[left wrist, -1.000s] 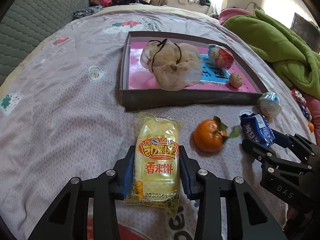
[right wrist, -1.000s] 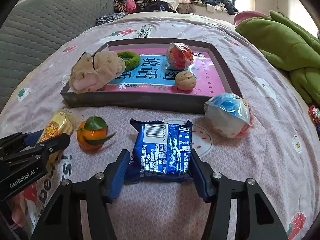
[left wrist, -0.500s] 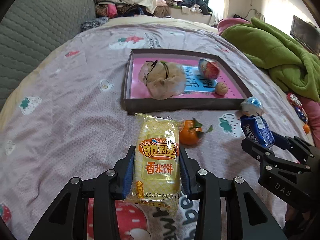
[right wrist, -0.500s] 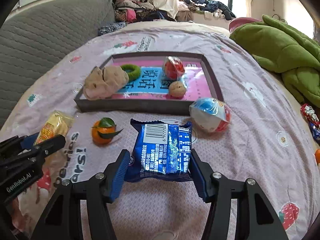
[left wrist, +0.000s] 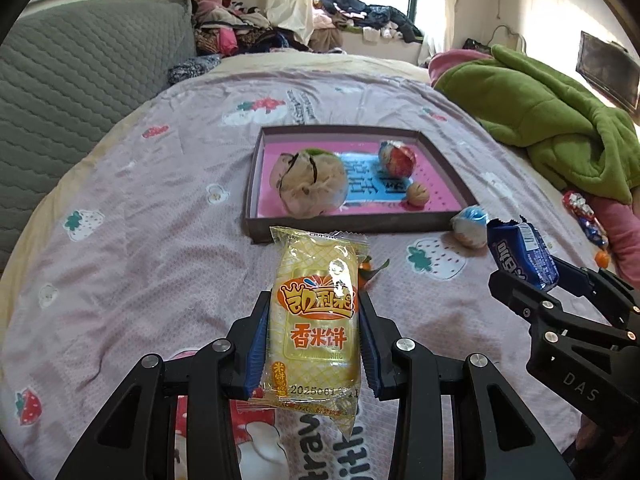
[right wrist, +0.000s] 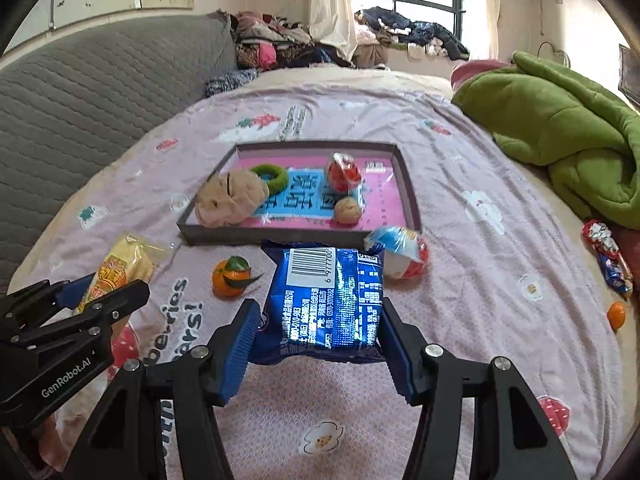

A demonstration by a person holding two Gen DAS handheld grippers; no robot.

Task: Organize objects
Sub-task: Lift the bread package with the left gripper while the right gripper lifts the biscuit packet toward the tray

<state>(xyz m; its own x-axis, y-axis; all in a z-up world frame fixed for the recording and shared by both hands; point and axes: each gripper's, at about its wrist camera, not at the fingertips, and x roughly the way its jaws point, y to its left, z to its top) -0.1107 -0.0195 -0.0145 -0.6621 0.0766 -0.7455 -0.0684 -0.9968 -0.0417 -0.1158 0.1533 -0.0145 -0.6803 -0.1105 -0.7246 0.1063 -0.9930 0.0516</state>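
Both tools are matte black plastic linkages with open triangular cut-outs and round silver screws at each pivot. The jaws carry ribbed blue pads. The left gripper (right wrist: 76, 300) reads "GenRobot.AI" in white; the right gripper (left wrist: 560, 280) reads "DAS".

The yellow rice-cracker packet (left wrist: 314, 320) is glossy clear plastic film that catches glare. The blue snack packet (right wrist: 332, 300) is shiny crinkled foil-like wrap. The fingers (left wrist: 256, 344) of the grippers are matt black plastic with ribbed blue pads and small bright metal screws. The bedspread (left wrist: 140, 220), filling the middle of both views, is soft matt cloth with a fine woven texture. The tray (right wrist: 296, 236) looks like matt dark cardboard with a smooth pink printed liner. The pouch (left wrist: 308, 184) in it is thin, wrinkled beige fabric. At upper left the grey headboard (right wrist: 100, 92) is quilted cloth; at right the green blanket (left wrist: 560, 132) looks fleecy.
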